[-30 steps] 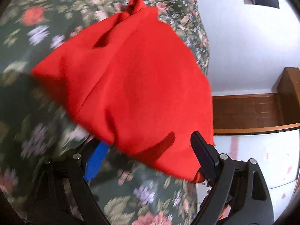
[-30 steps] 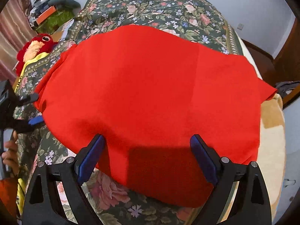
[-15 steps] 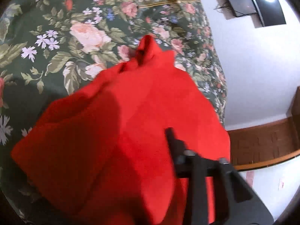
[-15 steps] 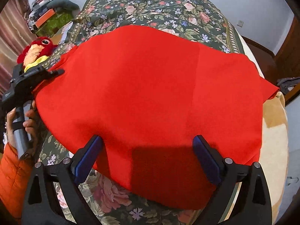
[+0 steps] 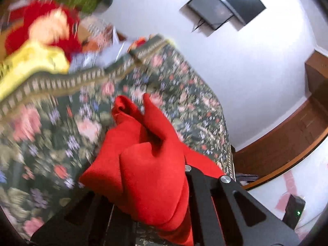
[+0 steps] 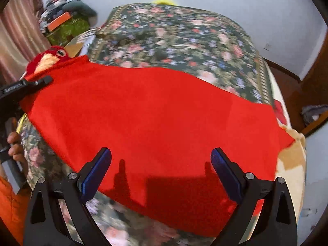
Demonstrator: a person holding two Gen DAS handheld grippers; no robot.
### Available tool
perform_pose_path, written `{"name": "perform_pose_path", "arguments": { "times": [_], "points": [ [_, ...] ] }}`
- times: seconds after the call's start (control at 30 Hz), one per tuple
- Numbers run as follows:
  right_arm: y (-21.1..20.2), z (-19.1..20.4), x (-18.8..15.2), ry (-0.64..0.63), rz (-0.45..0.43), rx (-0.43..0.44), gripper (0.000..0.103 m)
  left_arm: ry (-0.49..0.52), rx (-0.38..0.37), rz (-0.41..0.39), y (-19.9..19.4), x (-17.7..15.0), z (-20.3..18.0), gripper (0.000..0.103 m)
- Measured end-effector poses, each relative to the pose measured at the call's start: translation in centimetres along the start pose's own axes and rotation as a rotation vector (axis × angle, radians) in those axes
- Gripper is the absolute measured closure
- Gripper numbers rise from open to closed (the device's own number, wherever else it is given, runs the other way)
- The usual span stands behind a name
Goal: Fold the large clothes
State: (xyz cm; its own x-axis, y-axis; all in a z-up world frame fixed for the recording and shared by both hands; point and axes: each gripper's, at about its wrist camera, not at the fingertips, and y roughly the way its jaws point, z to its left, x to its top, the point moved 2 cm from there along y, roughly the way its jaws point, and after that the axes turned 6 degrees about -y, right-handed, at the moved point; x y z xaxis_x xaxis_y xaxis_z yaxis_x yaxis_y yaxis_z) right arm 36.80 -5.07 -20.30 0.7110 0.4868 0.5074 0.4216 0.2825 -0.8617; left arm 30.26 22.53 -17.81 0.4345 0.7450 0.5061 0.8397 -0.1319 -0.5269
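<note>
Across the floral bedspread [image 6: 184, 32] lies the red garment [image 6: 155, 123], spread wide, its left corner lifted and bunched. That corner is pinched in the left gripper [image 5: 164, 186], whose jaws have just closed on the cloth, a hand [image 6: 17, 149] holding its handle. Near the garment's front edge the right gripper [image 6: 161, 172] hovers with blue pads [image 6: 96, 170] spread wide, gripping nothing; a red plush bird [image 6: 48, 58] sits beside the bed.

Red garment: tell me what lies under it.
The red garment lies on a floral bedspread, which shows beyond it and along its near edge. Whatever sits beneath its middle is covered and cannot be seen.
</note>
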Motion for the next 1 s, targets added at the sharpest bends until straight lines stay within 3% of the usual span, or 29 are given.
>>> {"name": "perform_pose_path", "arguments": {
  "times": [0.2,0.43,0.63,0.73,0.83,1.0],
  "points": [
    [4.5,4.8,0.6,-0.086,0.102,0.121,0.006,0.1,0.018,-0.111,-3.9,1.6,-2.9,0.1],
    [5.8,5.9,0.3,-0.128,0.13,0.182,0.006,0.261,0.049,-0.114,-4.3,1.1,-6.8,0.099],
    [1.2,-0.6,-1.3,0.035,0.044,0.154,0.006,0.293,-0.045,-0.045,-2.8,-0.9,-11.5,0.1],
    [-1.3,-4.9,-2.9,0.128,-0.004,0.059,0.006,0.346,-0.085,-0.003,-1.3,-3.1,-15.2,0.1],
    [-3.3,-8.5,-4.4,0.184,-0.045,-0.064,0.006,0.369,-0.136,0.068,0.8,-6.6,-18.7,0.1],
    [-5.3,-13.0,-7.4,0.26,-0.043,-0.111,0.006,0.453,-0.183,0.24,5.1,-14.3,-23.1,0.099]
  ]
}}
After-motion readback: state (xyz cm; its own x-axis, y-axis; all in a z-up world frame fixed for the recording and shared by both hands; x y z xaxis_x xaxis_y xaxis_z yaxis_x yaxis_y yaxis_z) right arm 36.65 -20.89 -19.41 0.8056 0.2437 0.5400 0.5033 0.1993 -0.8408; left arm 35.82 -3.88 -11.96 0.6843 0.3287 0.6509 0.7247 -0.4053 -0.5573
